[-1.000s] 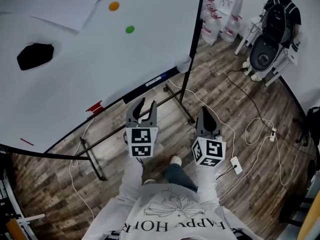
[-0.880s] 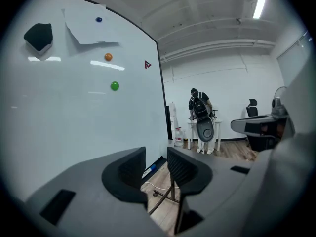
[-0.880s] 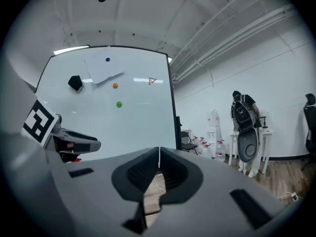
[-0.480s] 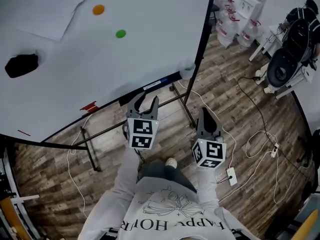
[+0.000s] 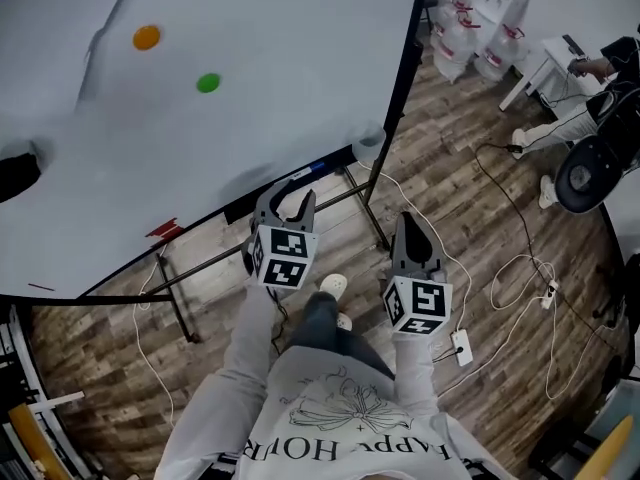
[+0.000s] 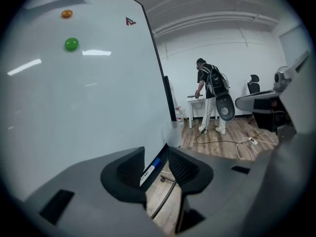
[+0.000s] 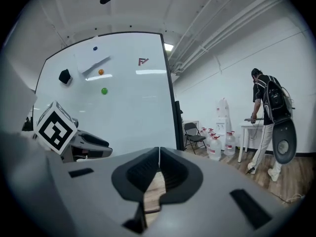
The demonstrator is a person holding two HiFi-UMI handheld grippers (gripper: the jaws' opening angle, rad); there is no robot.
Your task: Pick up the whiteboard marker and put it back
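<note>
White board first: the whiteboard [image 5: 250, 88] fills the whole left and far side for us, with an orange magnet [image 5: 146, 37] and a green magnet [image 5: 207, 83] stuck on it. The black tray [image 5: 238, 206] along its bottom edge is where the action is. Compared with a second ago we've stepped in and brought the left gripper [image 5: 287, 200] down toward that tray. Its jaws have just been opening, so now they stand wide apart with nothing pinched. The whiteboard marker [image 5: 308, 171], white body with a blue cap, lies on the tray just beyond the tips and a bit to the right. In the left gripper view it shows straight through the gap. So we reckon the reach is nearly done and the grab comes next. Further right, the right gripper [image 5: 412, 230] hangs over the wood floor [image 5: 470, 198] with its jaws pressed together and empty, and it looks like it's sitting this one out.
</note>
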